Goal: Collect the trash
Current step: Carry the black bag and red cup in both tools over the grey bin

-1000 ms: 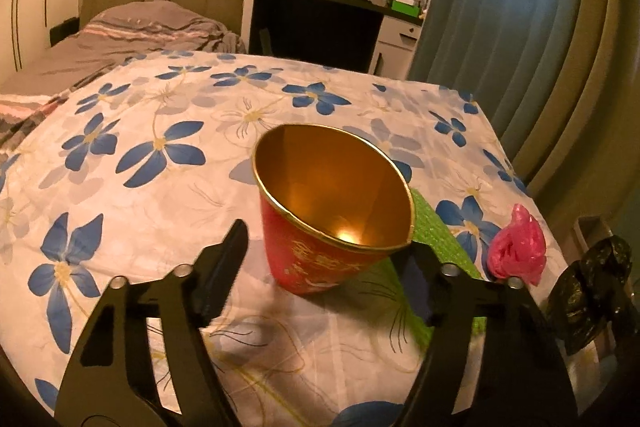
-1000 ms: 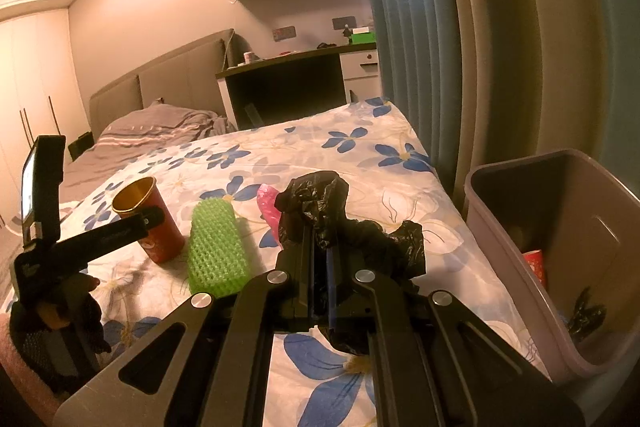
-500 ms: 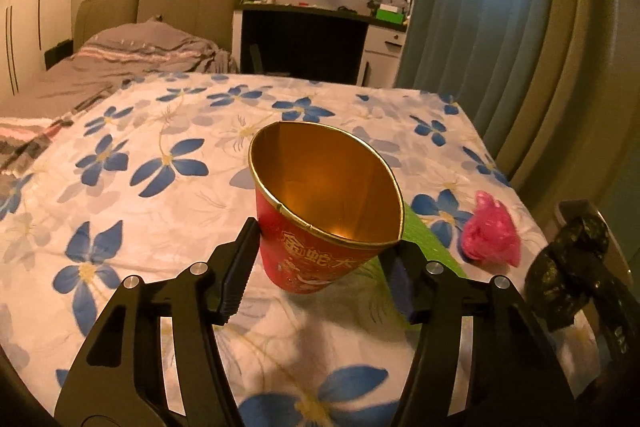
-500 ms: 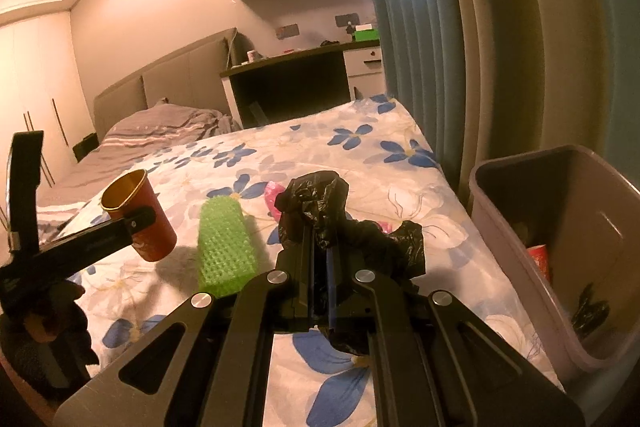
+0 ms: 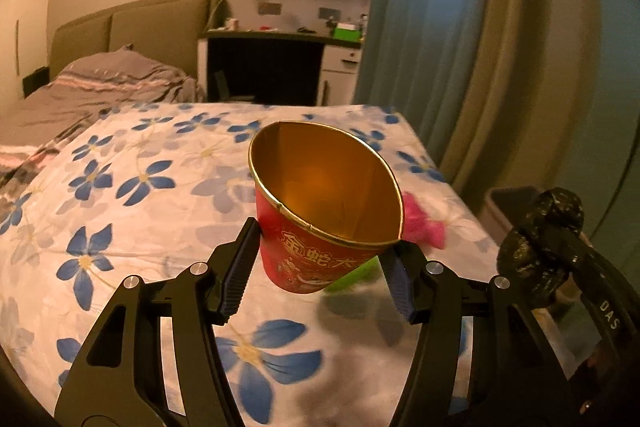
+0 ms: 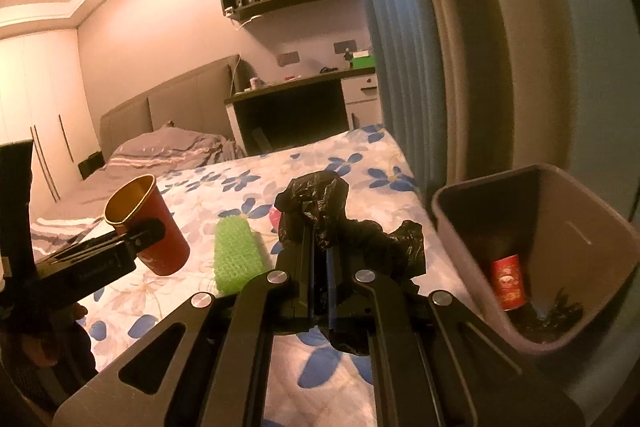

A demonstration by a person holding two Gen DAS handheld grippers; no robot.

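Note:
A red paper cup (image 5: pixel 316 263) with a gold inside hangs tilted above the flowered bed (image 5: pixel 132 227), with my left gripper (image 5: pixel 324 243) shut on its sides. The right wrist view shows the same cup (image 6: pixel 168 239) at the left in that gripper (image 6: pixel 140 231). My right gripper (image 6: pixel 318 239) is shut on a crumpled black plastic bag (image 6: pixel 320 203), which it holds above the bed's right edge. The bag (image 5: pixel 540 247) also shows at the right of the left wrist view. A grey bin (image 6: pixel 580 219) stands right of the bed, beside the right gripper.
A green mesh roll (image 6: pixel 236 251) and a pink crumpled bag (image 5: pixel 424 227) lie on the bed near its right edge. In the bin are a red cup (image 6: pixel 508 281) and a black bag (image 6: pixel 560 311). Curtains hang behind the bin. A desk stands beyond the bed.
My left gripper closed on the red cup and lifted it off the bed. Both grippers rose and moved toward the bin, the right one still holding the black bag.

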